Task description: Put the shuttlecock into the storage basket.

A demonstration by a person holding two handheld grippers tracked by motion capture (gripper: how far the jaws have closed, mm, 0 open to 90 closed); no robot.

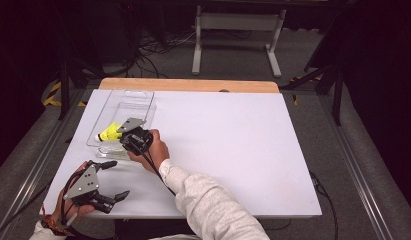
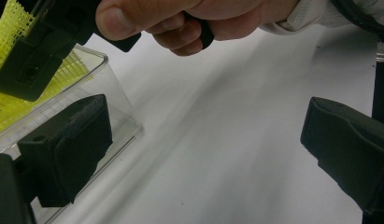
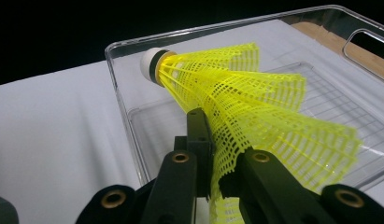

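Over the near end of the clear plastic tray (image 1: 143,97) I hold a yellow shuttlecock (image 3: 255,107), my right gripper (image 3: 216,154) pinching the edge of its skirt between nearly closed jaws. I judge the carry is mostly done: the shuttlecock hangs above the tray's inside, cork nose (image 3: 149,63) pointing toward the far wall, and what is left is to lower it and let go. My left gripper (image 1: 114,179) rests on the white table (image 1: 243,145) just beside the tray's near corner, jaws spread wide with nothing between them. The skirt is a stiff open mesh of thin plastic ribs, flaring into a cone; the tray is glossy and transparent, with rounded corners and a ridged floor.
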